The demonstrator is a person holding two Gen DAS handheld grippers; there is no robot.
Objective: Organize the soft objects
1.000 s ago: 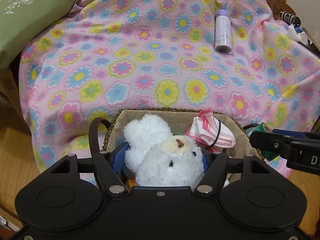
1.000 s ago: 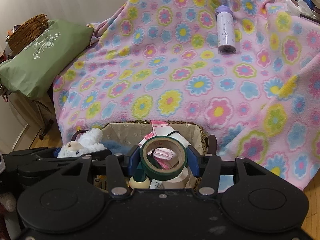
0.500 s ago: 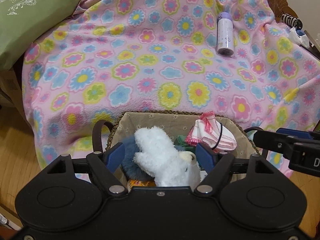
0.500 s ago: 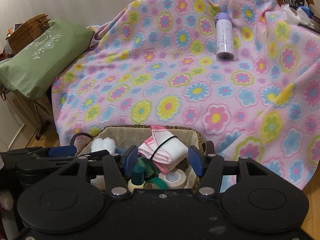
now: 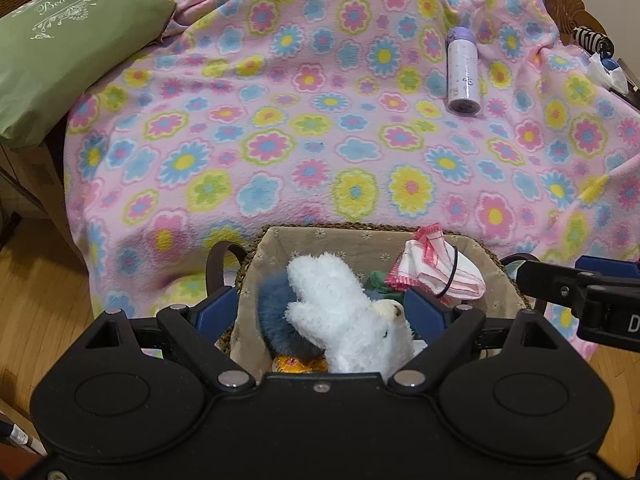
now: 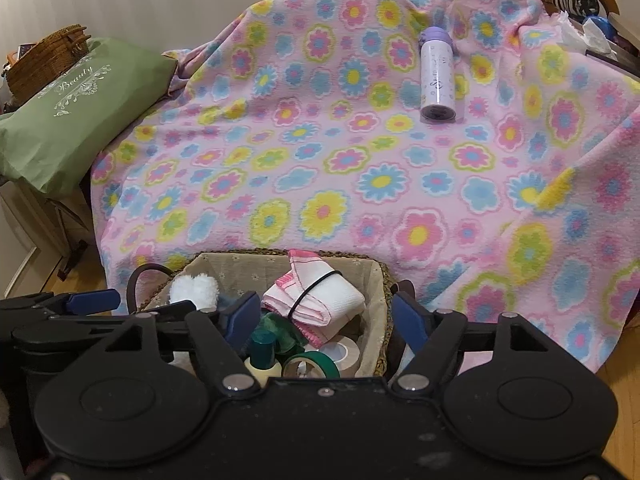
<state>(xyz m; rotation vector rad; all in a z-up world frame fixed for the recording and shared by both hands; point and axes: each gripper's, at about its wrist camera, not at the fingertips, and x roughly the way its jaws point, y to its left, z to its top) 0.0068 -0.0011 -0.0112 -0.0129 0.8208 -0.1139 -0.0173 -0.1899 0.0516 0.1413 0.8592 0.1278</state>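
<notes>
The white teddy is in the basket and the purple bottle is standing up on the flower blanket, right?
Almost. The teddy is in the basket, but the purple bottle isn't standing: it lies on its side on the flower blanket. Both wrist views show it lying flat.

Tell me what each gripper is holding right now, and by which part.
Nothing is held. The left gripper has its jaws open on either side of the white plush toy lying in the basket; the right gripper is open too.
</notes>
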